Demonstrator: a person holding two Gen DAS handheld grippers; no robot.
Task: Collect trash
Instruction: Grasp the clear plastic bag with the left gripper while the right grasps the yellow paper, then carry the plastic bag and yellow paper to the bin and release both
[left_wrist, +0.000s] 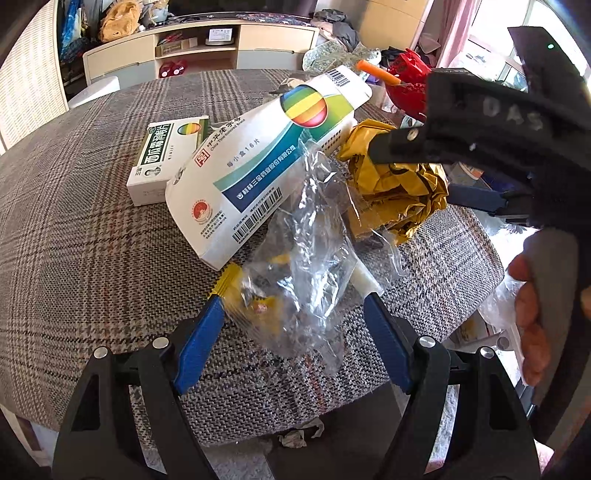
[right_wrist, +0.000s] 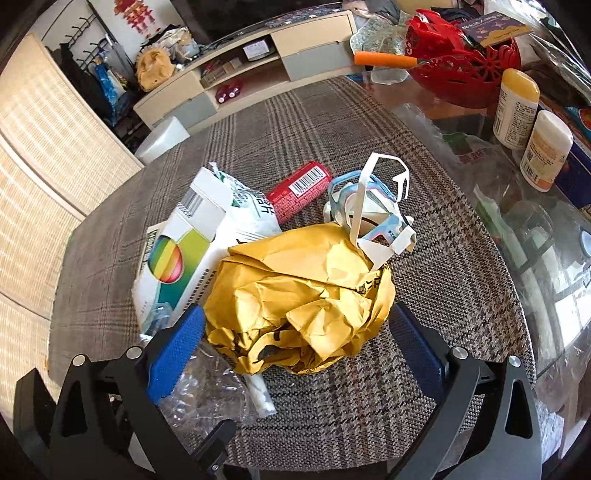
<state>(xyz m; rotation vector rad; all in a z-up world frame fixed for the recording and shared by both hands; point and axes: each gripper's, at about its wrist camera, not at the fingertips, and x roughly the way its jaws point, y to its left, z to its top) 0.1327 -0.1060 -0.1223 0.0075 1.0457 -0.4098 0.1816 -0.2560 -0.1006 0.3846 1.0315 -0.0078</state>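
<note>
**Trash heaped mid-table, both claws spread wide**

The left claw (left_wrist: 295, 310) gapes around a clear plastic bag (left_wrist: 306, 251) at lower centre. The right claw (right_wrist: 295, 332) straddles the crumpled yellow paper (right_wrist: 299, 295), ungripped. A white medicine box (left_wrist: 258, 162) reads "16". Upper right, a red basket (right_wrist: 465, 70) holds an orange-handled tool (right_wrist: 384, 59) on the table (right_wrist: 369, 406).

white cardboard medicine boxes (left_wrist: 255, 166) (left_wrist: 168, 155): 2 | crumpled yellow paper wad (right_wrist: 303, 295): 1 | clear plastic wrapper (left_wrist: 306, 251): 1 | red barcoded packet (right_wrist: 299, 190): 1 | white yellow-capped bottles (right_wrist: 517, 107) (right_wrist: 546, 149): 2 | red plastic basket (right_wrist: 465, 70): 1
</note>
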